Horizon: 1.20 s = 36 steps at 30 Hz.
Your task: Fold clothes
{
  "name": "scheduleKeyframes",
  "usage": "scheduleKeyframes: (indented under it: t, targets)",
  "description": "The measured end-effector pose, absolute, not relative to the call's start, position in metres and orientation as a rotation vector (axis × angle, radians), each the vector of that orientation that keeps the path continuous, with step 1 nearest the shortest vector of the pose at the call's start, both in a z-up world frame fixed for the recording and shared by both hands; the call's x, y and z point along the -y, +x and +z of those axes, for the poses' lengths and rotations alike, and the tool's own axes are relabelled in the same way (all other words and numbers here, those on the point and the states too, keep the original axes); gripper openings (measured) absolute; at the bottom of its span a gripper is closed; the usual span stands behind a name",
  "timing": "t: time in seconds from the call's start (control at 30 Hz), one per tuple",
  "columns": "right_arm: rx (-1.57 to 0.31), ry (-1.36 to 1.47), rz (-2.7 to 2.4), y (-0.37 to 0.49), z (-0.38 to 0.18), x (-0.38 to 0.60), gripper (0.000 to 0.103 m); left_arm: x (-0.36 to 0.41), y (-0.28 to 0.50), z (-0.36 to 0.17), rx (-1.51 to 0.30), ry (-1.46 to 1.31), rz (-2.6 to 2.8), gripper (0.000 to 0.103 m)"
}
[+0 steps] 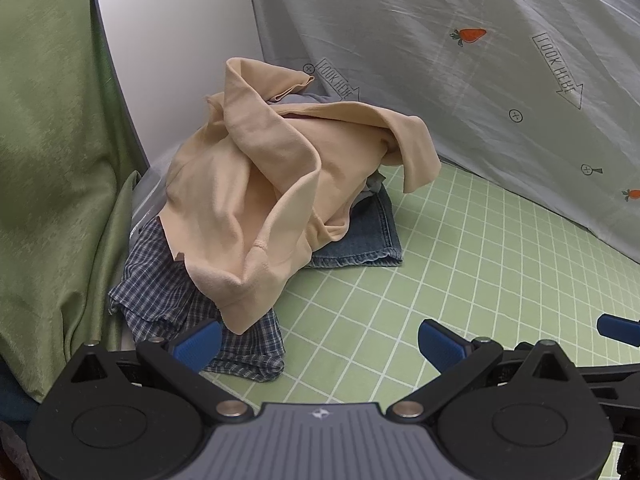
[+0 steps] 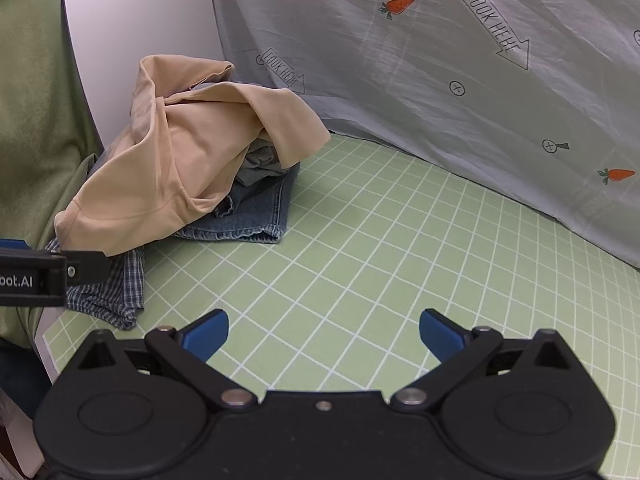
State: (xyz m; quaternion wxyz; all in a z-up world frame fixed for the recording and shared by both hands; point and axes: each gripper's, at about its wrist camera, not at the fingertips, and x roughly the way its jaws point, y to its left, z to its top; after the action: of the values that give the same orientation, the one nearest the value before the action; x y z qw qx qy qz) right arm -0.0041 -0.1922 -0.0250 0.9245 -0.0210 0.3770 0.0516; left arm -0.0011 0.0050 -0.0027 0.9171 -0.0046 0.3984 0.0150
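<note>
Clothes pile (image 1: 280, 208): crumpled beige top over denim, plaid; both tongs (image 1: 320, 344) (image 2: 324, 332) wide open, empty.

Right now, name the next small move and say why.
Probably reach the left gripper forward to pinch the beige shirt: it lies crumpled on top of the pile, over the plaid shirt and jeans, and both grippers are open and empty.

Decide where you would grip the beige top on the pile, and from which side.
Grip the beige top at its thick hem corner, which hangs loose over the checked shirt nearest the open left hand-held gripper. Come in low from the front, probably lifting it clear of the jeans beneath.
</note>
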Motion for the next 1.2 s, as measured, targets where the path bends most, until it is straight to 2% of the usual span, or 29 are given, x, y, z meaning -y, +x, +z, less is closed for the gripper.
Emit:
scheduleKeyframes:
  t: [1.2]
  targets:
    - [-0.780, -0.042, 0.107, -0.0046, -0.0242, 0.1912, 0.103, -0.0079, -0.0037, -0.0033, -0.837, -0.011, 0.037, 0.103]
